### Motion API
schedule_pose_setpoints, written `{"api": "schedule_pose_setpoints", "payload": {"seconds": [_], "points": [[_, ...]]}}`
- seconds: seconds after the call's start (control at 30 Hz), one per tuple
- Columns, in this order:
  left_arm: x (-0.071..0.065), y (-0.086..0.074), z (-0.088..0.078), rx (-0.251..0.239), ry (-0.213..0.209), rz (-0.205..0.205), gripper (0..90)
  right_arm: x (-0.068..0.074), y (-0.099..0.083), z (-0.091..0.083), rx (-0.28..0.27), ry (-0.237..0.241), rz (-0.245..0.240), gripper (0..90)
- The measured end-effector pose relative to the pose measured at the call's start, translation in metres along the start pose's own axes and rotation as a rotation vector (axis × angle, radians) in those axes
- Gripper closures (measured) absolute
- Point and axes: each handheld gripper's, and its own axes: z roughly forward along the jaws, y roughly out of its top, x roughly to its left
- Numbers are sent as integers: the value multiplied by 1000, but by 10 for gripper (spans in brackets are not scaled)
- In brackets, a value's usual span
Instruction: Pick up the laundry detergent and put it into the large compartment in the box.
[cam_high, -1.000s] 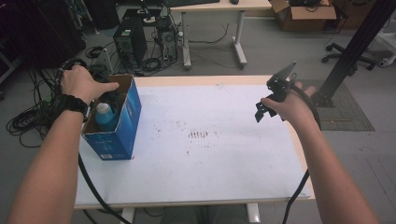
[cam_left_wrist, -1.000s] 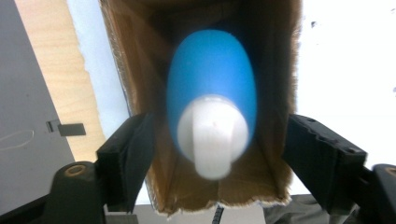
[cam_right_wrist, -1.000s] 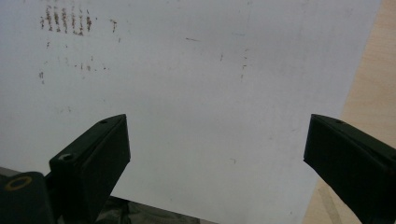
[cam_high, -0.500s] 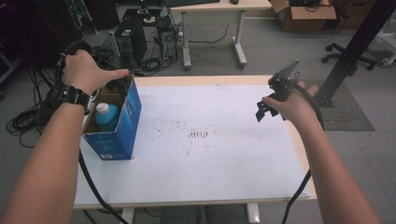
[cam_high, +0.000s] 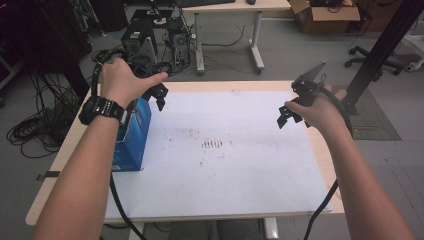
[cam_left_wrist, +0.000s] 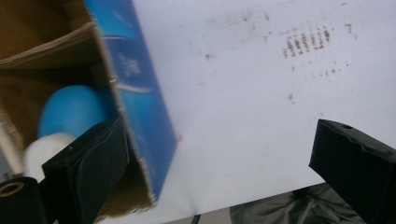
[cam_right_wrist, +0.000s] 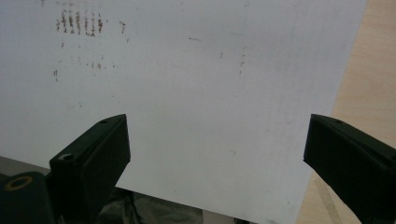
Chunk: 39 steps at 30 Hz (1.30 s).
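Blue box (cam_high: 131, 135) is seen standing open-topped at the left edge of the white sheet (cam_high: 220, 165) that covers the desk (cam_high: 327, 165). Inside the box, a blue bottle with a white cap (cam_left_wrist: 63, 123) is seen from the left gripper view. The left tongs (cam_high: 159, 95) are held in the air just beside the box's far right corner; their jaws have just been opening and are spread wide, with nothing between them. The right tongs (cam_high: 288, 114) are held well apart from the box, over the sheet's right side, jaws wide and empty. Dark smudges (cam_high: 215, 144) are seen on the sheet to the right of the box.
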Motion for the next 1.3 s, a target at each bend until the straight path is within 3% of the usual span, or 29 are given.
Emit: {"api": "schedule_pose_setpoints", "payload": {"seconds": [0.27,0.47,0.87,1.3], "points": [[-31,2,21,16,5,48,48,1,1,4,6,8,-4,72],[-44,2,38,31,-30,73,48,2,0,8,10,12,-8,72],[-53,1,71,73,-43,75,49,0,-1,11,15,15,-4,72],[-53,1,74,75,-48,75,48,-2,-2,11,13,14,-1,72]]}}
